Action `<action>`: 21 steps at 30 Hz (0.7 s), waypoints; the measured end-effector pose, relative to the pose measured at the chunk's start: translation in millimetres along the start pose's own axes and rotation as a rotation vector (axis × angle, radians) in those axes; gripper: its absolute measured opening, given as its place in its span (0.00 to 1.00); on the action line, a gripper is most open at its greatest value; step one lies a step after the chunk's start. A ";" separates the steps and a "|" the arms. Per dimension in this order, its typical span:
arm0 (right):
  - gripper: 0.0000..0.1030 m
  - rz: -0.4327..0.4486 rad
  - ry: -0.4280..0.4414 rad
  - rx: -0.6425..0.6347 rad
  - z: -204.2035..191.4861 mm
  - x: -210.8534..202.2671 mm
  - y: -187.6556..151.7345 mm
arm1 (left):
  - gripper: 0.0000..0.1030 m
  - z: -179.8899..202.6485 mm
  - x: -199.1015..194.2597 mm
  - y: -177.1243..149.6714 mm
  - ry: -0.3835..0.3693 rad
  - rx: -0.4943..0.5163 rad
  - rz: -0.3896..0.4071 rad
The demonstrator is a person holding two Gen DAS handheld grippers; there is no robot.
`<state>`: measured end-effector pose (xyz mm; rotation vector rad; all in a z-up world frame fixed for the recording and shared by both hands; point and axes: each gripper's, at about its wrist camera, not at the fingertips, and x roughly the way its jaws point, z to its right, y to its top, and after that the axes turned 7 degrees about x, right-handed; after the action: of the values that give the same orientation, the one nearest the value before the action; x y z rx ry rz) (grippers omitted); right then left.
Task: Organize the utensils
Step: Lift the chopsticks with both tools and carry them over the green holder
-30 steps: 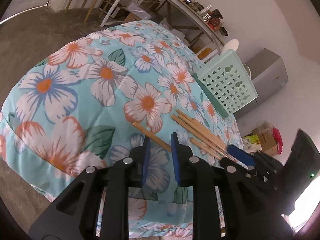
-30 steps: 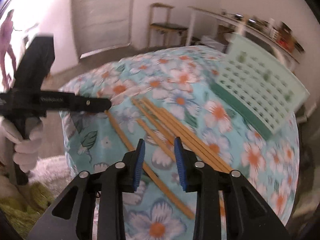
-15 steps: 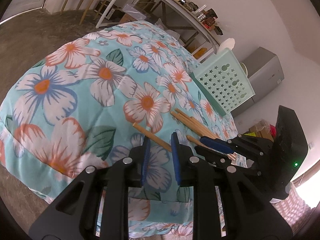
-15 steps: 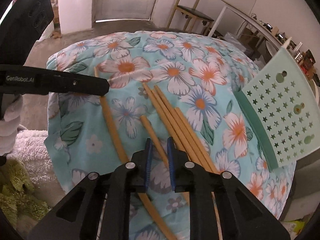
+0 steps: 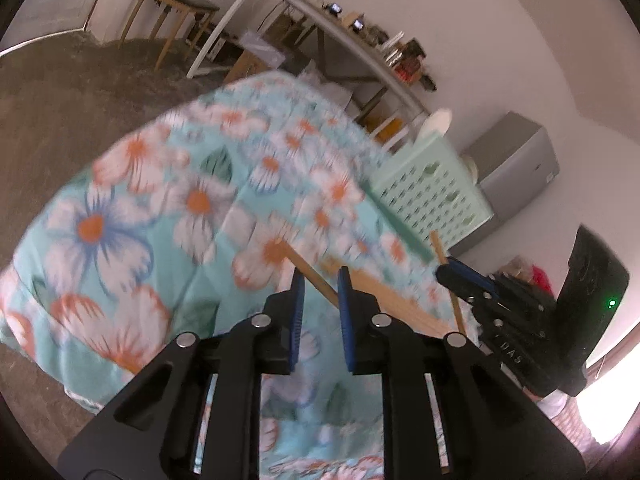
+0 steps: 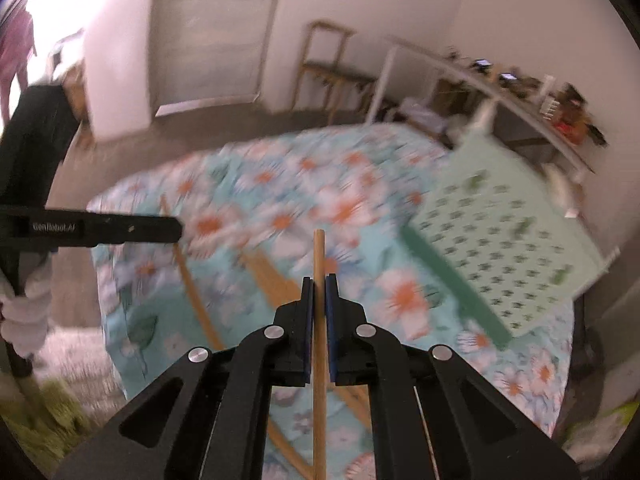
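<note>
Since the earlier frame our right gripper (image 6: 319, 298) has clamped one chopstick (image 6: 319, 264) and lifted it off the bed.

Motion blur smears the floral quilt (image 5: 120, 240) in both views, so we cannot count the loose chopsticks (image 6: 272, 280) left lying near the middle of the bed, and the held stick's lower end is cut off by the frame. The right pads press flat on that stick, which stands nearly upright. Our left gripper (image 5: 320, 292) has its jaws narrowly apart and closing; one chopstick (image 5: 312, 276) lies in line with the gap, but we cannot tell whether the pads touch it. The mint perforated basket (image 6: 500, 240) sits tilted at the bed's far right edge.
</note>
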<state>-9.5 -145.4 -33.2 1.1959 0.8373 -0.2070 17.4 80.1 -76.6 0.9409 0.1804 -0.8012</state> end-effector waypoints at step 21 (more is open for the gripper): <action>0.06 0.516 -0.028 0.484 105.9 -143.9 -2.4 | 0.04 152.3 -56.7 123.1 -0.218 0.347 0.344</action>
<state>-61.3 -279.3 73.2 1.8173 0.4368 0.0009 32.0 32.6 121.2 1.1625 -0.3131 -0.6175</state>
